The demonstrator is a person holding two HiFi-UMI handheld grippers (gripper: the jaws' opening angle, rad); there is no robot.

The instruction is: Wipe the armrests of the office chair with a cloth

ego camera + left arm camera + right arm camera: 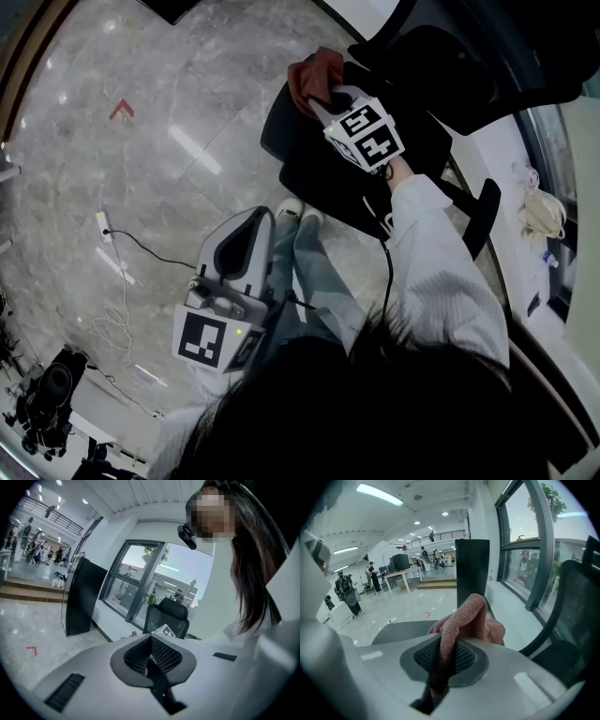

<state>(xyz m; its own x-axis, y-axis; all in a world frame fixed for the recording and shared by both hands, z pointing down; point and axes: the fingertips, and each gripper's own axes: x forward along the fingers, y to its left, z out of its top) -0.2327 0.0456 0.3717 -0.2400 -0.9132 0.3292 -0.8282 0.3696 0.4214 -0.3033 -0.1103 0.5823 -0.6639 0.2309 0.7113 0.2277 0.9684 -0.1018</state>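
In the head view my right gripper (pixel 323 94) is shut on a reddish-pink cloth (pixel 312 77), which rests at the black office chair's (pixel 394 122) far-left armrest (pixel 274 127). The chair's other armrest (pixel 483 217) lies to the right of my sleeve. In the right gripper view the cloth (pixel 469 617) bulges out of the shut right gripper (pixel 445 654) above the grey armrest pad (pixel 396 631). My left gripper (pixel 251 227) hangs back over the floor near my shoes, shut and holding nothing. In the left gripper view the left gripper (pixel 150 656) points toward the chair (pixel 169 615).
A power strip with a white cable (pixel 104 226) lies on the marble floor beside a red mark (pixel 120 110). Dark equipment (pixel 47 394) stands at the lower left. A tall black panel (pixel 472 566) and windows stand beyond the chair.
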